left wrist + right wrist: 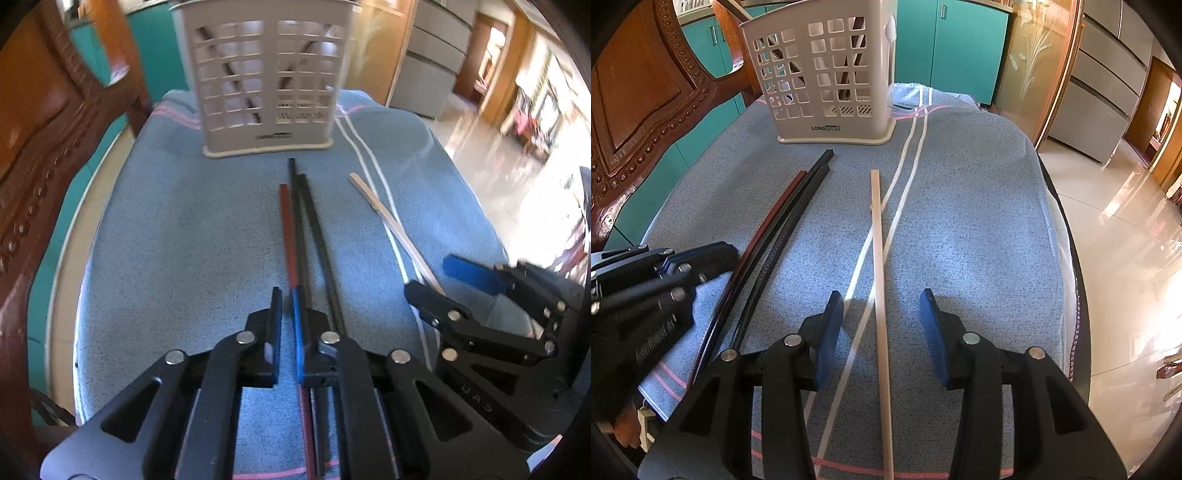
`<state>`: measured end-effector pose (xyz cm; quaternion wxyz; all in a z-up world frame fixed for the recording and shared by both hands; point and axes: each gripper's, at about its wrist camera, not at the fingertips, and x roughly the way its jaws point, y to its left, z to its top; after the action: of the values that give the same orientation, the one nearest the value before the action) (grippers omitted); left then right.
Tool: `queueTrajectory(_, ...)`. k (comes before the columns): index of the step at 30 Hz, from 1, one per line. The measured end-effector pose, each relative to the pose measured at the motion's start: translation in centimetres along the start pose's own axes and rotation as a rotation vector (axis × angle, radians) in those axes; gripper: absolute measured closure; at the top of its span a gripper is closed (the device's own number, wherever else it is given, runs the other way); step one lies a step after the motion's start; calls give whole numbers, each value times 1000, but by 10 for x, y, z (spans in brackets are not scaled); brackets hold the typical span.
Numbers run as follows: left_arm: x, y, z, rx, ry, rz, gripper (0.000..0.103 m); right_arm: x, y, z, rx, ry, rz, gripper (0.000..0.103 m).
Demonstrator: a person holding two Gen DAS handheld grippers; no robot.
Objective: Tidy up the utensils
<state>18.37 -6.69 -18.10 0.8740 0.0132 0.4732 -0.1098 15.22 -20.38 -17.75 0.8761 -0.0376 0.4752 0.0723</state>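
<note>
Fingers of the left gripper (288, 306) stand nearly together, pinched on the red chopstick (287, 236); its shaft runs between the blue pad and the black finger and out behind them. Tool pitched steeply down toward the cloth, pointing at the caddy (267, 77).

Right gripper (881, 321) also pitched down, jaws apart at a middling gap. The pale wooden chopstick (878, 266) lies on the cloth between the blue pads (932, 332), touching neither as far as I can tell.

Two black chopsticks (314, 236) lie just beside the red one, on the side toward the wooden stick, tips toward the caddy and short of its base. Wooden stick lies further out, crossing the cloth's white stripes (905, 177).

Caddy: grey-white slotted plastic, upright at the far end of the blue towel (184, 240). Dark sticks already lean inside it, seen through the slots.

Writing: right view gives "LONG" plus a further part too small to read, low on the caddy's front. In the left view the same label is a blur.

Right view alone shows the left tool from the side and a bit of a hand (626, 430) beneath it. Left view alone shows the red stick's pinch point.
</note>
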Motion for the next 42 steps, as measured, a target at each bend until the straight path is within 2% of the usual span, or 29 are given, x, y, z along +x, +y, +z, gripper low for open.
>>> queueTrajectory(1,5,9,0,-38,24,-3,100,0,0,0,0,0,1,60)
queueTrajectory(4,5,29,0,-113,35,-77,100,0,0,1,-1,1,0,60)
queueTrajectory(6,4,38,1,-139,37,-56,100,0,0,3,1,7,-2,60)
queueTrajectory(11,2,43,6,-153,31,-83,99,5,-1,10,7,14,-10,60)
queueTrajectory(16,2,26,3,-125,45,-175,97,11,-1,15,14,17,-17,60)
queueTrajectory(20,2,23,2,-102,42,-158,93,11,-1,15,12,10,-15,59)
queueTrajectory(23,3,27,2,-110,40,-136,83,11,-1,14,10,6,-16,59)
queueTrajectory(28,3,27,4,-111,40,-130,82,12,1,13,4,4,-24,57)
queueTrajectory(31,7,23,9,-91,33,-96,81,14,2,17,-3,8,-36,57)
queueTrajectory(34,11,19,12,-71,25,-23,85,16,3,22,-12,11,-64,57)
queueTrajectory(39,15,32,22,-113,47,-67,85,24,3,33,-21,17,-46,57)
queueTrajectory(42,25,33,38,-105,64,-57,85,33,2,45,-10,21,-33,57)
